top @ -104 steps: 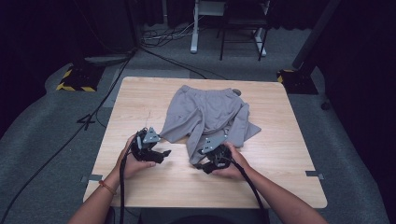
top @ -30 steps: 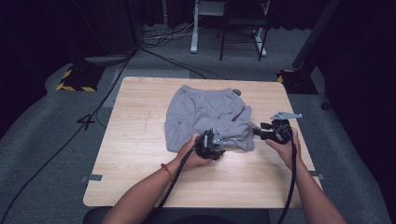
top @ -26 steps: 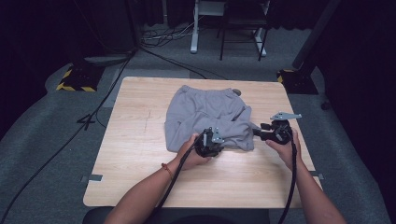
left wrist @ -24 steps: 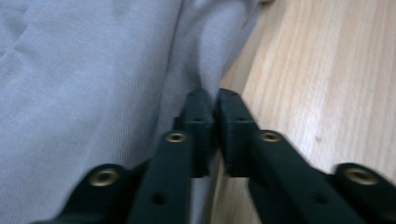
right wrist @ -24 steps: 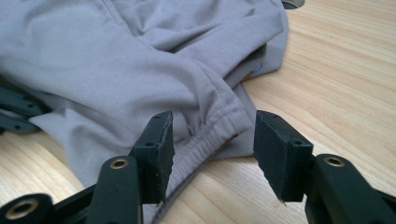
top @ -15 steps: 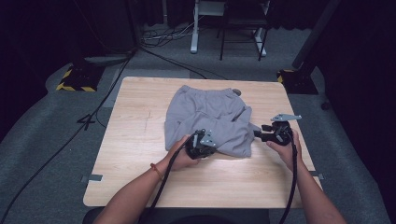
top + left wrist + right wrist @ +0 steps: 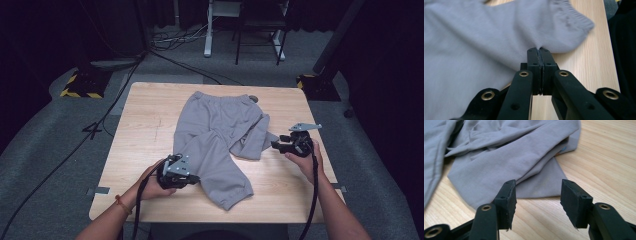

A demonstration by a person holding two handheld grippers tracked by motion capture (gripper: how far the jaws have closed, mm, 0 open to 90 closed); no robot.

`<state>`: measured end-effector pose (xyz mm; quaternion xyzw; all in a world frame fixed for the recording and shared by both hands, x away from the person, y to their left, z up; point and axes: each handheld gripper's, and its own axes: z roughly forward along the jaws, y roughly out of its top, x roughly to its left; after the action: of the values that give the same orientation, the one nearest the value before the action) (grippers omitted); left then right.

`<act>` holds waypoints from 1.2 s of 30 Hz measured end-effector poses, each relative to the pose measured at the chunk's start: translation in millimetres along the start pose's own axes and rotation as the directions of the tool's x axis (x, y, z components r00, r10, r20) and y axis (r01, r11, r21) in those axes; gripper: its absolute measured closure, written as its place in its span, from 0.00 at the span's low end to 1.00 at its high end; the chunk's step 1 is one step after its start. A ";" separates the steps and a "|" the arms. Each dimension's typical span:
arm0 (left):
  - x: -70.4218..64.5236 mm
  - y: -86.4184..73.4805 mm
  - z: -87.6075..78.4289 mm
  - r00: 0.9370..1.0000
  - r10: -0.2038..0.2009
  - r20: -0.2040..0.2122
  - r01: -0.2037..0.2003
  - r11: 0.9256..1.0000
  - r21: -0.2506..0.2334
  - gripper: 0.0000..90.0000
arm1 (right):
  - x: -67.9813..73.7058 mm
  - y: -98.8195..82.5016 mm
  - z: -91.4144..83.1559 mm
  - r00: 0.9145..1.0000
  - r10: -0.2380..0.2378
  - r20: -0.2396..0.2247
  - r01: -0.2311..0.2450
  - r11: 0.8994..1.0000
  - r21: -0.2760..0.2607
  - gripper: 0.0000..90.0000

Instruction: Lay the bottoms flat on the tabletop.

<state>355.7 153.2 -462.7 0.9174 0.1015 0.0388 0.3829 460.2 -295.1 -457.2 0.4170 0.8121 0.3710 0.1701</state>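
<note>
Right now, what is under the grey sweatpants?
The wooden table lies under the grey sweatpants. One trouser leg is folded over itself; anything beneath the cloth is covered.

Table evenly lit against dark surroundings; left gripper view slightly blurred.

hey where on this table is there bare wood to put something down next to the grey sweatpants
The widest bare patch is the table's left strip, from the far left corner down beside the sweatpants. A narrower strip runs along the near edge under the cuff, between the two arms. The right side is crowded: the folded leg lies in front of the open right tongs. The left tongs are clamped on the other leg.
</note>
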 end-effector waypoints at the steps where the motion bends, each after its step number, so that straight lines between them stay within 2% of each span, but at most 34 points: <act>1: 0.8 -4.9 -4.0 1.000 -0.013 0.000 0.013 1.000 -0.006 0.98 | 1.3 0.1 0.4 1.000 -0.006 -0.001 0.006 1.000 0.006 0.52; 3: 2.9 -13.3 -10.7 0.999 -0.038 -0.009 0.038 0.999 -0.005 0.95 | 4.5 0.1 1.4 1.000 -0.015 -0.004 0.015 1.000 0.013 0.52; 5: 5.2 -19.7 -17.1 0.998 -0.058 -0.036 0.058 0.998 -0.012 0.92 | 7.1 0.1 2.5 0.999 -0.036 -0.009 0.036 0.999 0.020 0.52; 6: 7.4 -22.2 -20.1 0.994 -0.087 -0.062 0.085 0.996 -0.029 0.87 | 8.5 0.0 2.9 0.999 -0.046 -0.015 0.046 0.999 0.020 0.52; 7: 10.0 -22.9 -21.8 0.990 -0.113 -0.087 0.109 0.993 -0.042 0.77 | 10.2 -0.1 3.4 0.998 -0.052 -0.025 0.053 0.998 0.019 0.52; 8: 12.9 -22.6 -22.9 0.986 -0.137 -0.098 0.131 0.989 -0.066 0.70 | 11.8 0.0 3.9 0.998 -0.058 -0.039 0.058 0.998 0.014 0.52; 10: 18.5 -18.4 -20.9 0.977 -0.180 -0.118 0.168 0.980 -0.105 0.63 | 14.2 0.6 5.1 0.996 -0.058 -0.068 0.059 0.998 0.007 0.51; 11: 22.1 -12.5 -15.8 0.971 -0.194 -0.139 0.179 0.978 -0.111 0.59 | 15.6 1.2 6.3 0.995 -0.057 -0.085 0.058 0.998 0.000 0.51; 12: 23.8 -8.3 -11.4 0.969 -0.197 -0.151 0.182 0.977 -0.108 0.57 | 18.0 2.4 8.0 0.994 -0.063 -0.091 0.063 0.998 -0.003 0.51; 14: 27.8 5.5 6.8 0.967 -0.186 -0.173 0.173 0.981 -0.089 0.57 | 22.0 4.8 10.8 0.993 -0.072 -0.089 0.072 0.997 -0.007 0.49; 16: 29.6 16.3 21.7 0.973 -0.171 -0.157 0.161 0.984 -0.075 0.54 | 27.0 7.8 13.6 0.991 -0.073 -0.109 0.071 0.997 -0.021 0.49; 18: 28.9 26.7 38.5 0.971 -0.158 -0.177 0.153 0.987 -0.045 0.56 | 32.8 10.6 18.1 0.990 -0.087 -0.114 0.085 0.996 -0.018 0.48; 19: 29.0 29.7 44.6 0.977 -0.140 -0.159 0.137 0.990 -0.031 0.58 | 35.9 11.3 21.3 0.988 -0.090 -0.123 0.089 0.996 -0.012 0.48; 22: 26.9 33.6 58.3 0.989 -0.119 -0.092 0.120 0.993 0.014 0.67 | 45.8 10.1 32.1 0.985 -0.117 -0.130 0.120 0.993 0.013 0.48; 25: 18.6 30.3 65.9 0.995 -0.082 -0.056 0.086 0.993 0.081 0.70 | 53.1 6.7 40.7 0.980 -0.124 -0.157 0.131 0.991 0.032 0.48; 29: 6.9 19.9 59.9 0.998 -0.066 -0.015 0.067 0.995 0.074 0.71 | 56.0 3.3 47.5 0.979 -0.120 -0.162 0.129 0.990 0.051 0.48; 30: 3.6 16.8 56.3 0.998 -0.066 0.009 0.065 0.995 0.081 0.72 | 55.7 3.1 48.3 0.980 -0.112 -0.163 0.122 0.991 0.052 0.49; 32: -2.2 9.9 48.5 0.997 -0.041 0.068 0.035 0.995 0.090 0.72 | 54.0 2.7 49.9 0.982 -0.111 -0.154 0.121 0.991 0.057 0.49; 33: -5.1 5.7 44.8 0.995 -0.030 0.098 0.022 0.996 0.085 0.72 | 52.9 2.3 50.7 0.983 -0.109 -0.147 0.120 0.991 0.063 0.49; 34: -7.3 0.3 39.4 0.990 -0.023 0.141 0.011 0.996 0.087 0.72 | 51.7 1.8 51.5 0.985 -0.106 -0.134 0.117 0.990 0.076 0.49; 36: -10.5 -6.3 32.7 0.988 -0.028 0.153 0.015 0.996 0.089 0.72 | 48.3 0.1 52.3 0.987 -0.097 -0.129 0.108 0.991 0.081 0.50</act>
<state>349.3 132.5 -490.2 0.9323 0.0829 -0.0410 0.3496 462.2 -232.2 -490.4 0.3575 0.8571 0.3512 0.1194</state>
